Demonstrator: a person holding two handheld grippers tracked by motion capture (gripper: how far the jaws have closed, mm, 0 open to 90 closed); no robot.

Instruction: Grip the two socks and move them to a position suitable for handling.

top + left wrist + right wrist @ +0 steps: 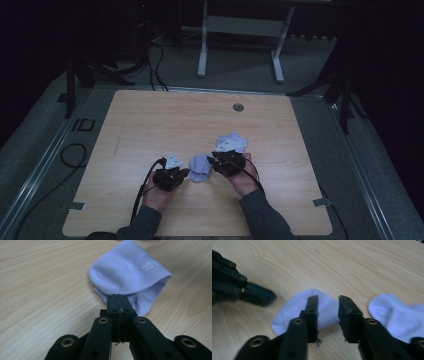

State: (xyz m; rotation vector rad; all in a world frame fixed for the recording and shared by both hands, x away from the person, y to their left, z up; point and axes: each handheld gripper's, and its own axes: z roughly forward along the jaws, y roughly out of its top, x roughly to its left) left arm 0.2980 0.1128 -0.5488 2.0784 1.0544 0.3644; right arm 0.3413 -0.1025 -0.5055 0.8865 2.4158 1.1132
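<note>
A folded lavender sock (199,169) lies on the wooden table (170,120) between my two grippers. My left gripper (186,173) points at it from the left. In the left gripper view the jaws are shut flat together, and the left gripper (117,299) has its tips at the near edge of the sock (125,272); I cannot tell if fabric is pinched. My right gripper (213,160) comes from the right. Its jaws stand apart over the sock (289,312), and the right gripper (328,300) has nothing pressed between its pads.
A second lavender sock (231,143) lies loose just behind my right hand, and it appears again as the second sock (394,315) at the right. The left gripper's black body (242,288) is close by. A round grommet (238,107) sits near the table's far edge.
</note>
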